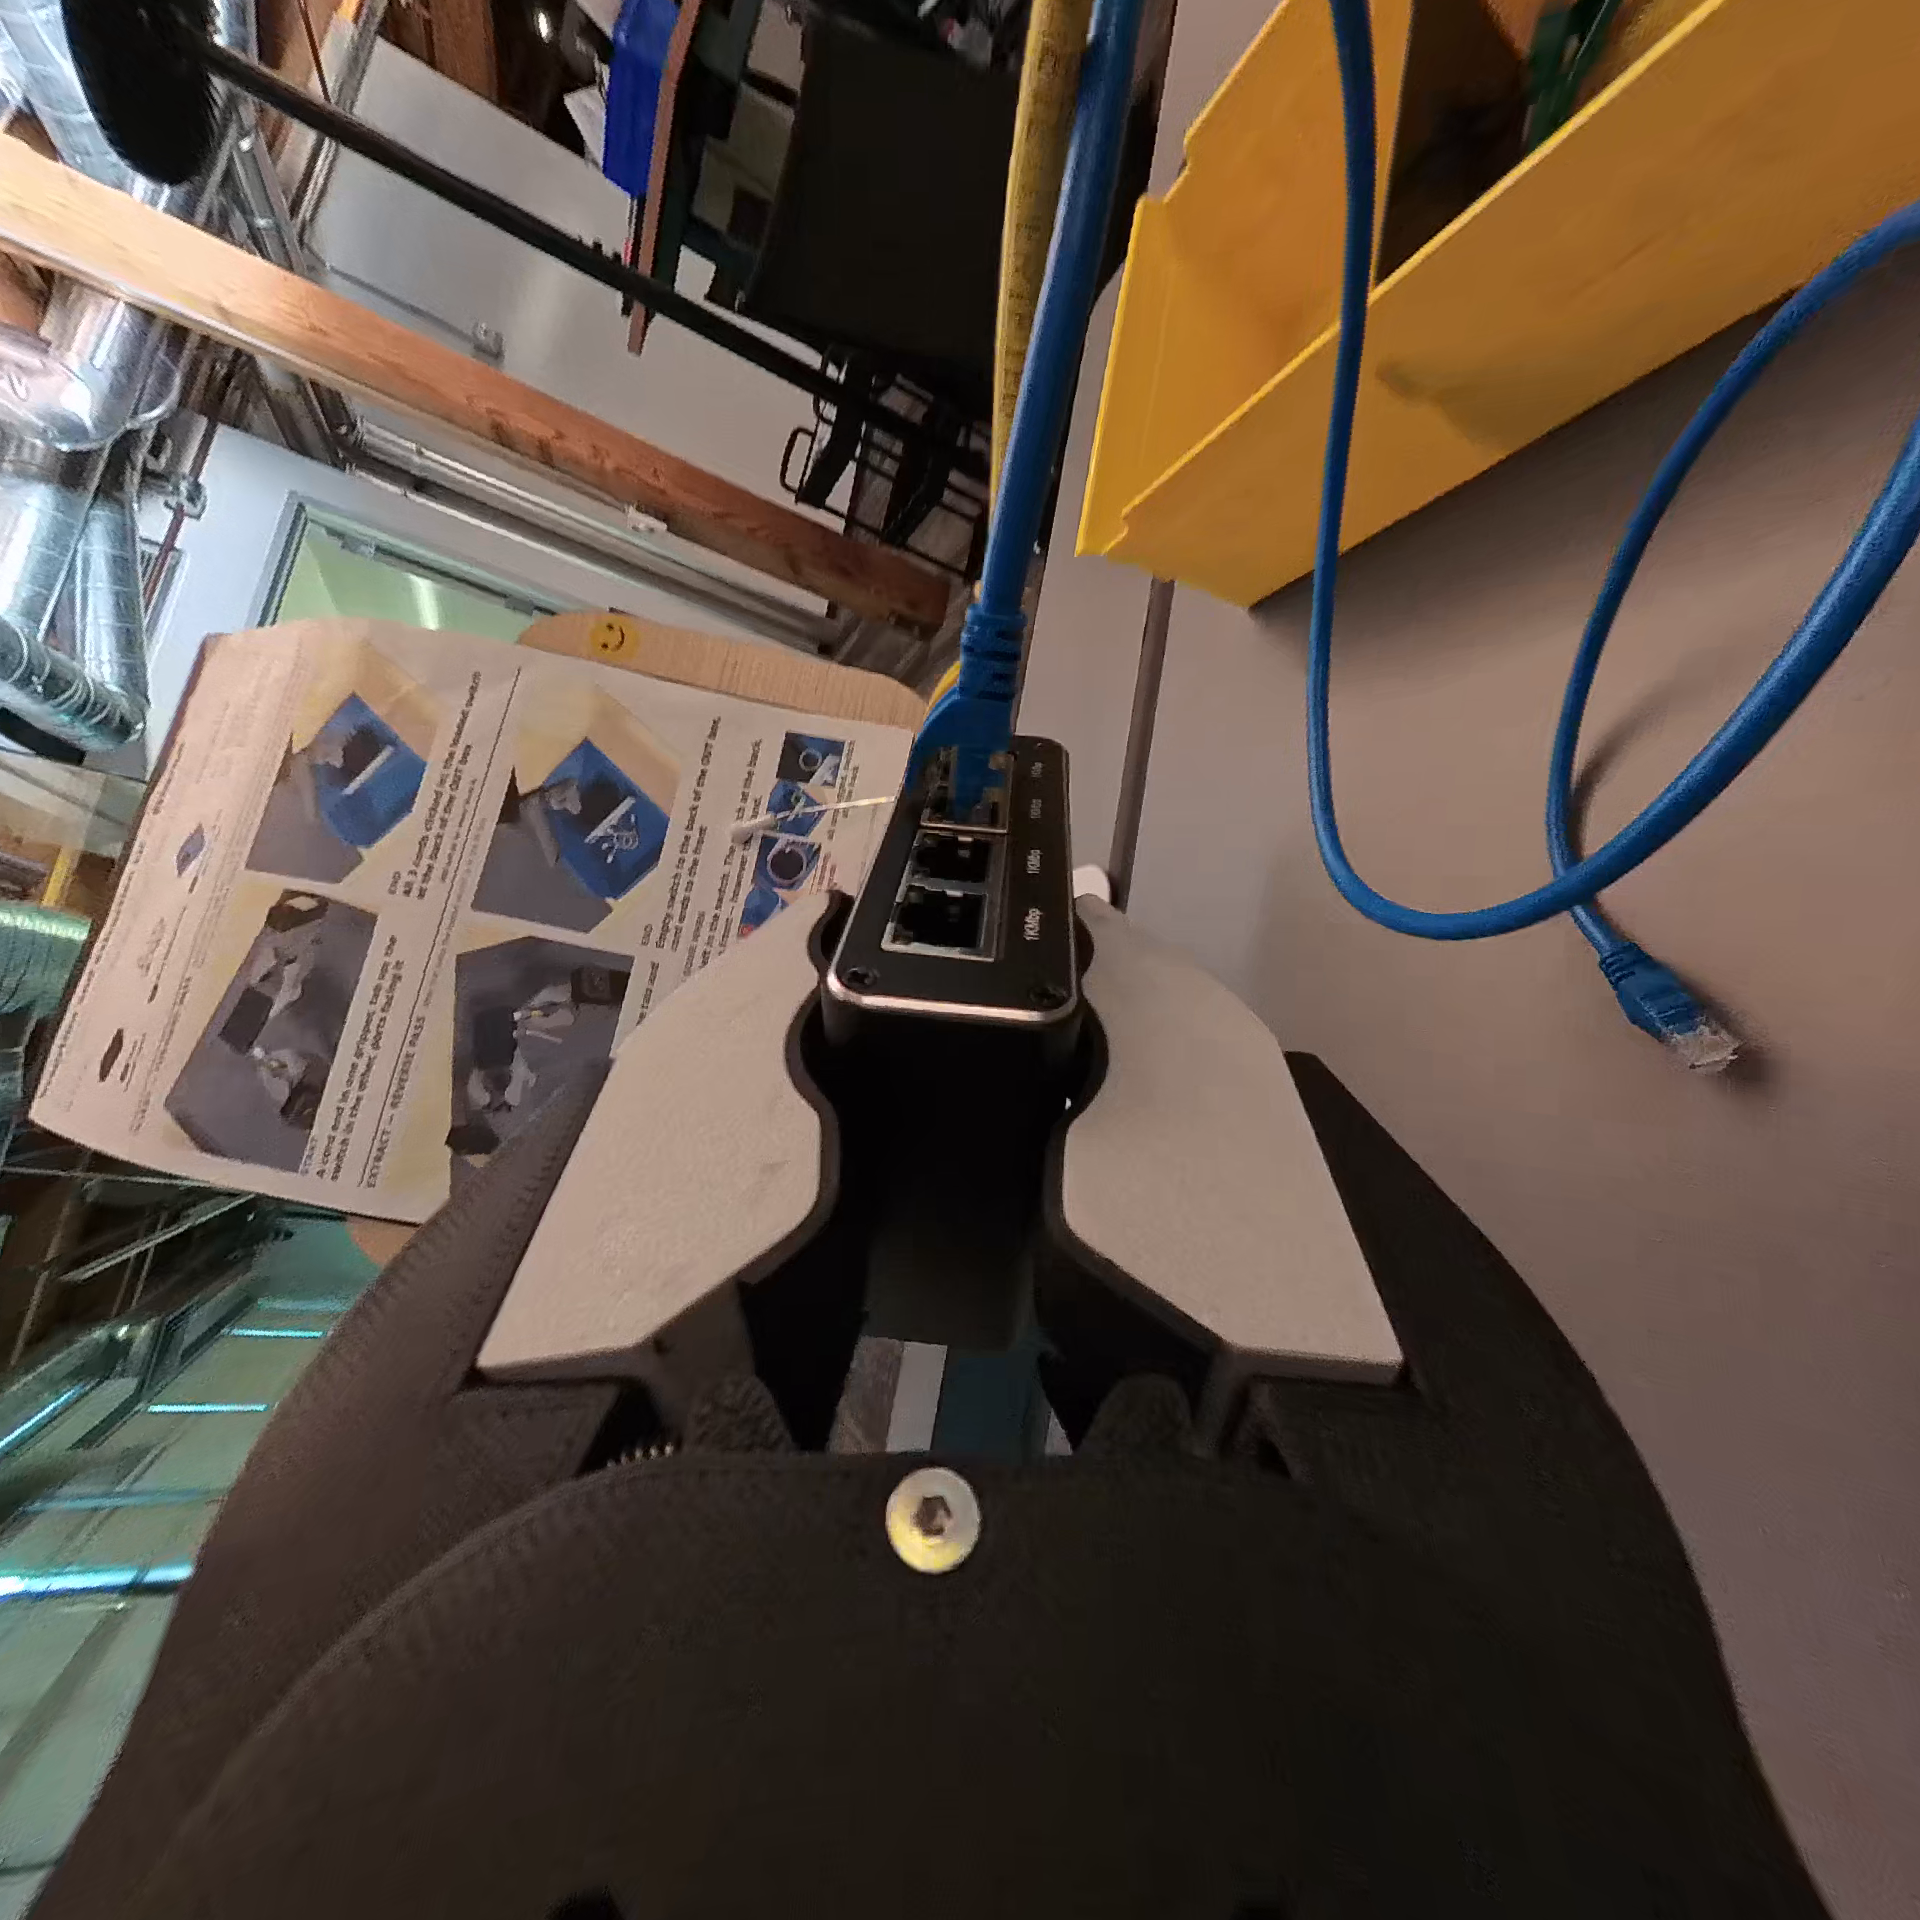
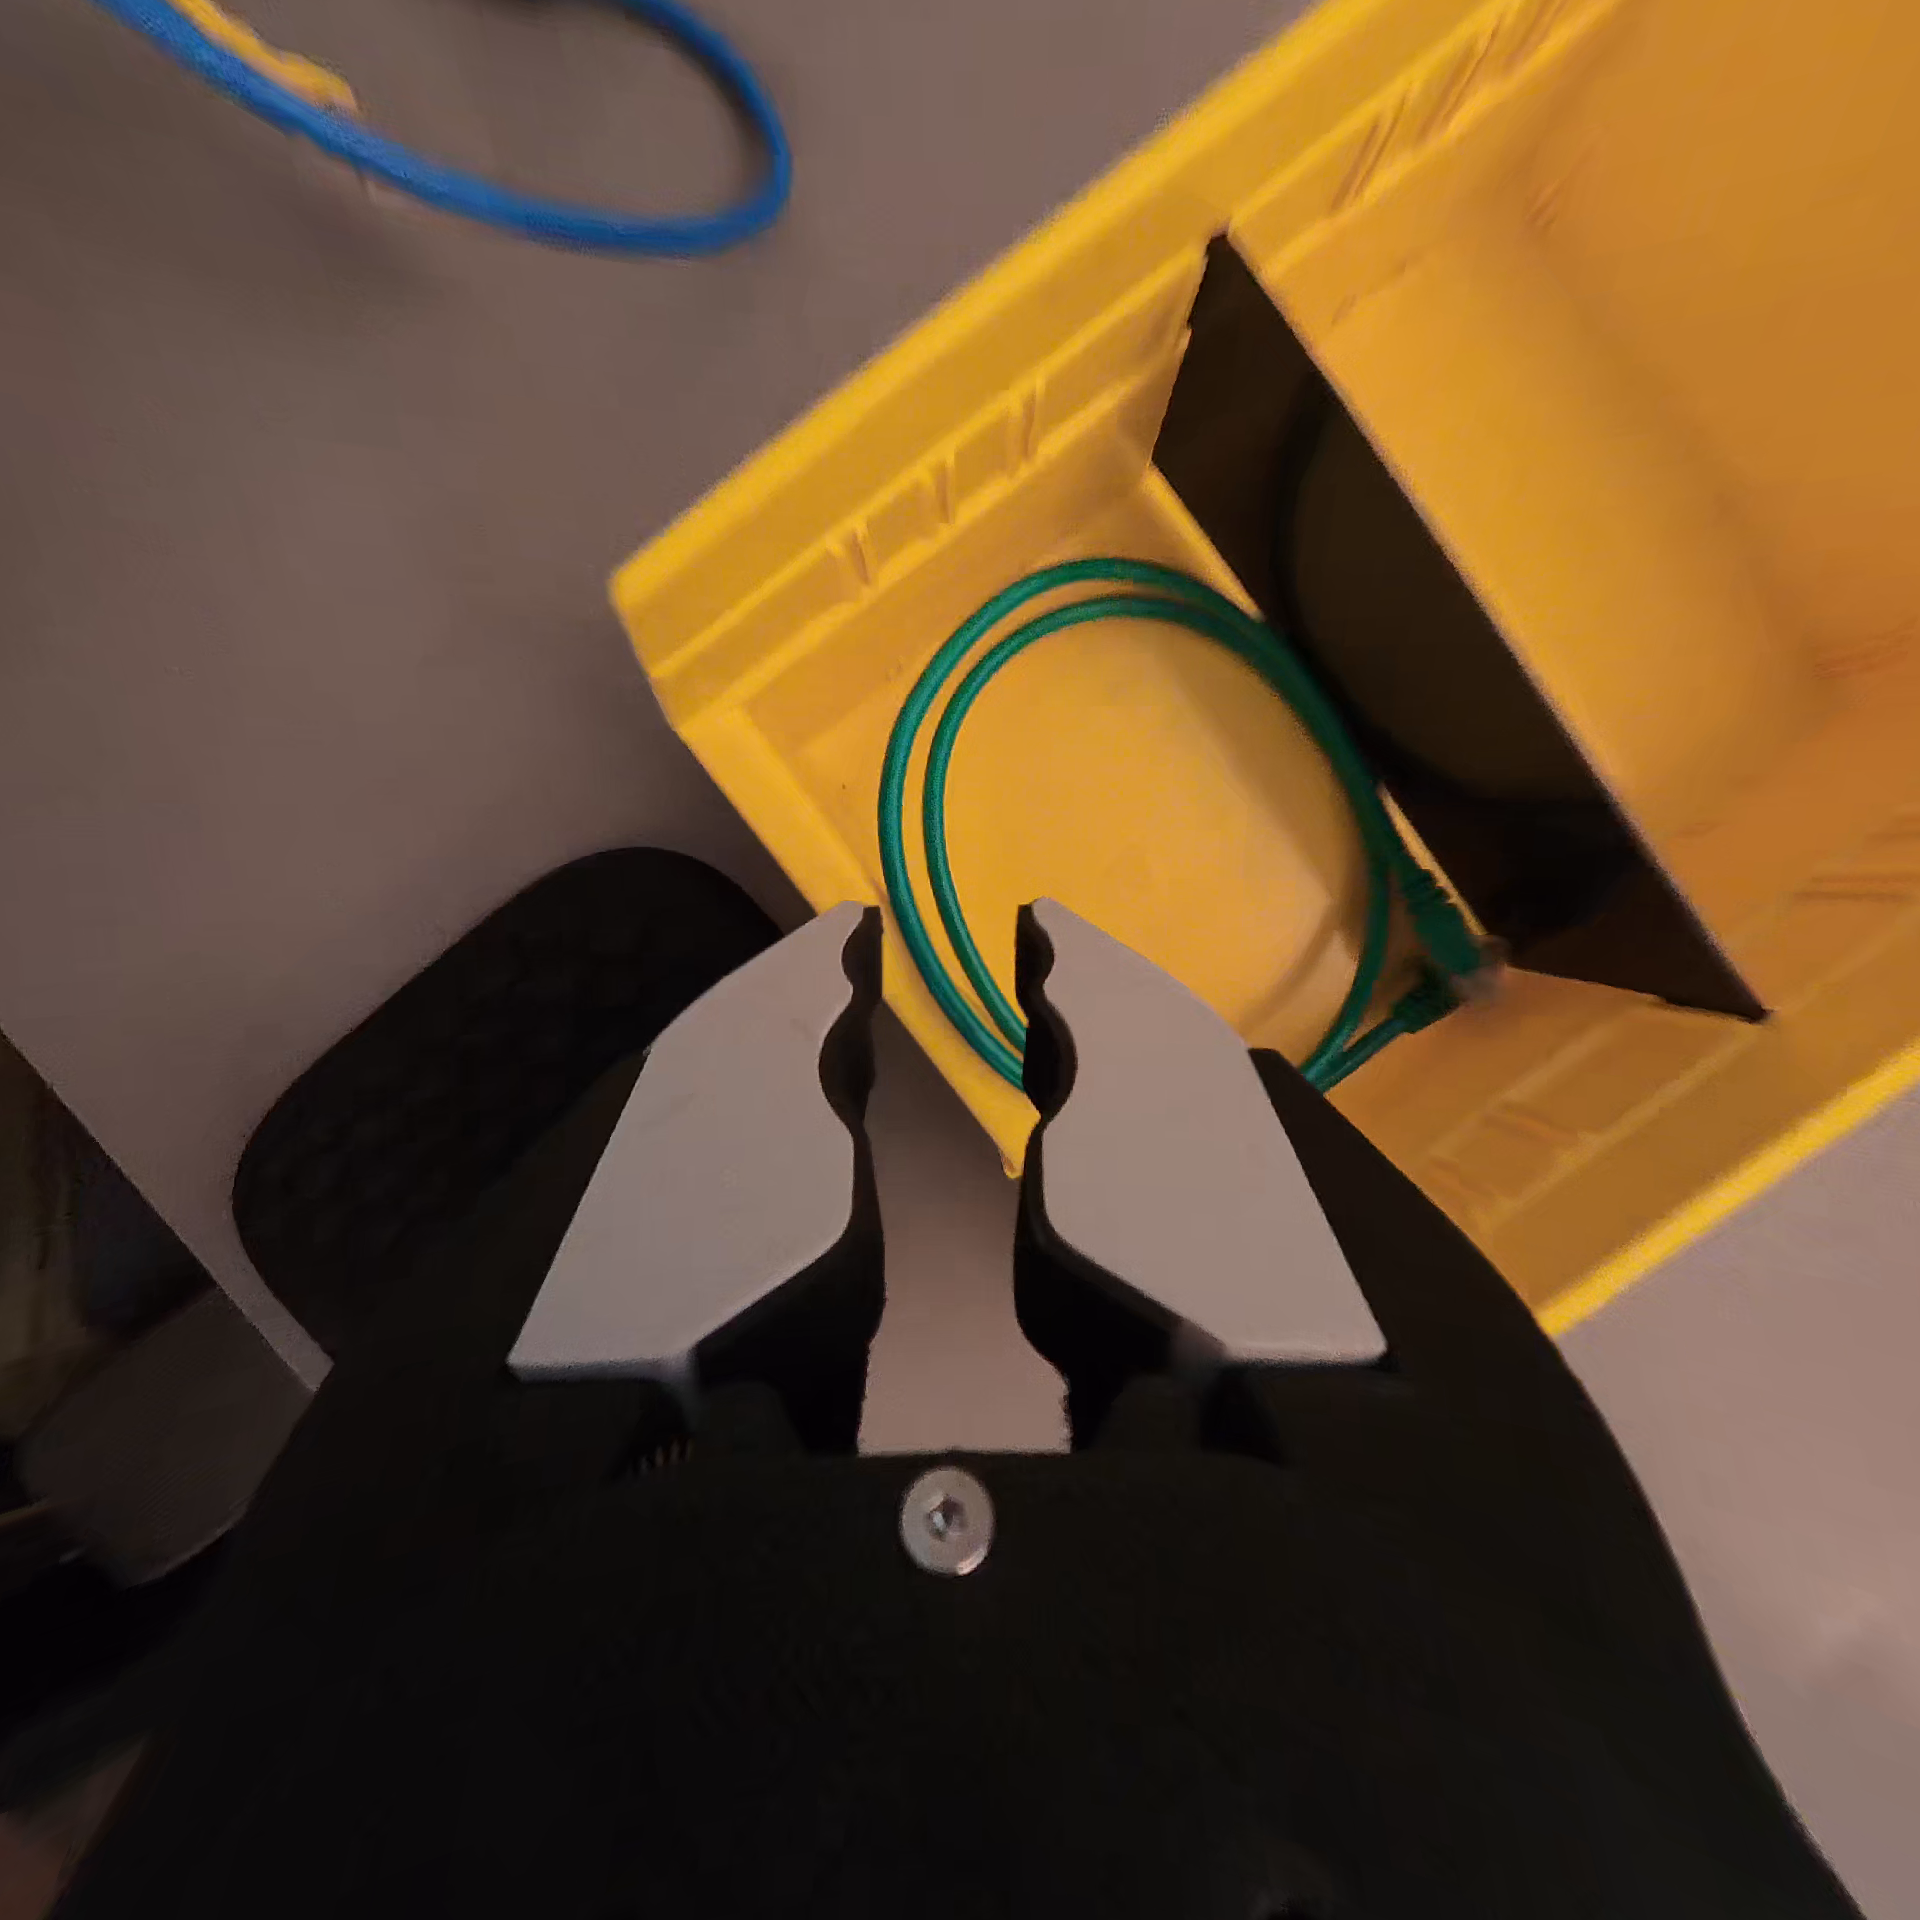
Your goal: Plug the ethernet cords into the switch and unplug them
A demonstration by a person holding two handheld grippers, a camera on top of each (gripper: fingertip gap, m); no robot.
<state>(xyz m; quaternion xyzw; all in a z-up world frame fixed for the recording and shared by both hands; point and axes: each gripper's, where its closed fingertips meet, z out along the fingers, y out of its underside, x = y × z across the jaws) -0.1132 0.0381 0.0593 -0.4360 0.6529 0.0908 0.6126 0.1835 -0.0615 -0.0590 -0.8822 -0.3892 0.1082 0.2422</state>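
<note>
Left tongs [image 1: 951,971] clamped on the switch [image 1: 961,925], flat grey fingers pinching its black metal body from both sides, port face toward the camera. Switch is a slim rectangular box with rounded edges and a row of ports. Blue cord [image 1: 1049,364] is plugged into the port farthest from the tongs; the two ports nearest the tongs are empty. Its ribbed boot sits right at the switch, and the cord runs away from it past a yellow cord [image 1: 1023,260]. A second blue plug end [image 1: 1673,1023] lies loose on the matte grey worktop [image 1: 1558,1195], well apart from the switch.

Printed instruction sheet [image 1: 416,904] on cardboard stands beyond the switch. Yellow plastic bin [image 1: 1299,416] sits past it on the worktop.

Right tongs [image 2: 951,914] part open, holding nothing, tips over the ribbed rim corner of the yellow bin [image 2: 831,582]. Green cord [image 2: 1039,665] is coiled in a loop inside the bin, both plugs against a dark cardboard divider [image 2: 1455,665]. The rim corner and one finger cover part of the loop. Picture is motion-blurred.
</note>
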